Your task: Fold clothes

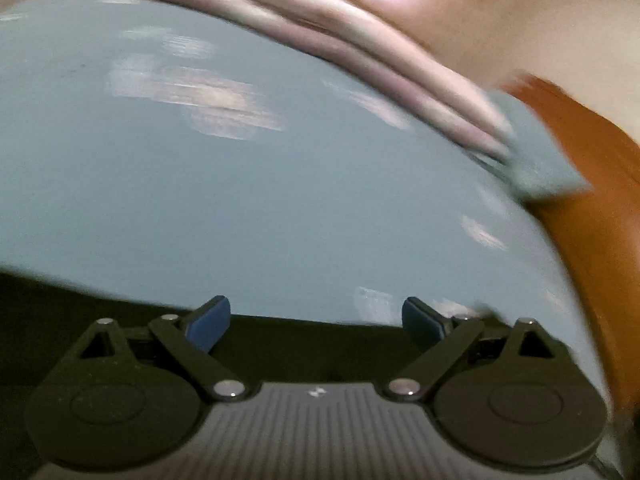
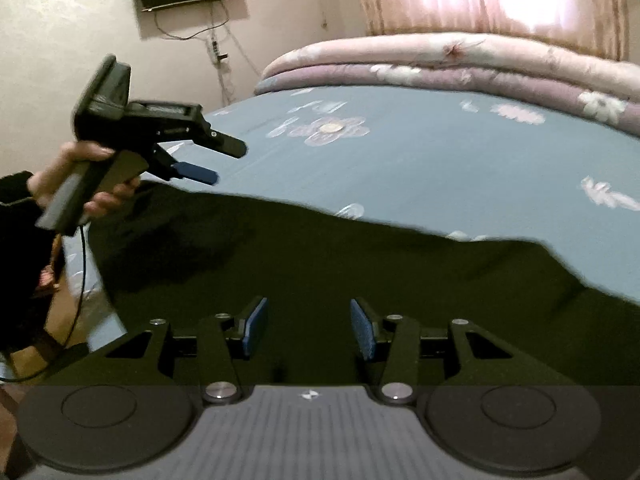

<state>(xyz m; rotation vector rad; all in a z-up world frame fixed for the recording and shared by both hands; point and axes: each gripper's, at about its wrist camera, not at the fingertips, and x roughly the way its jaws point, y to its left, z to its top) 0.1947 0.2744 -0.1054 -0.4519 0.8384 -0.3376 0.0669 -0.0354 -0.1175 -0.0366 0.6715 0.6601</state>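
Your right gripper (image 2: 308,328) hangs with jaws apart over the dark garment (image 2: 320,264) on the bed (image 2: 440,160), while your left gripper (image 2: 224,162) hovers, jaws spread, at its far-left edge.

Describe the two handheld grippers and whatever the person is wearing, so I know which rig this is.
Both are matte black two-finger tools with blue rubber pads. The left gripper has a pistol-style handle, a boxy black unit on top and a thin black cable hanging below. The right gripper shows round black pivot discs, silver pins and a ribbed grey housing with a small white logo. The sleeve is black.
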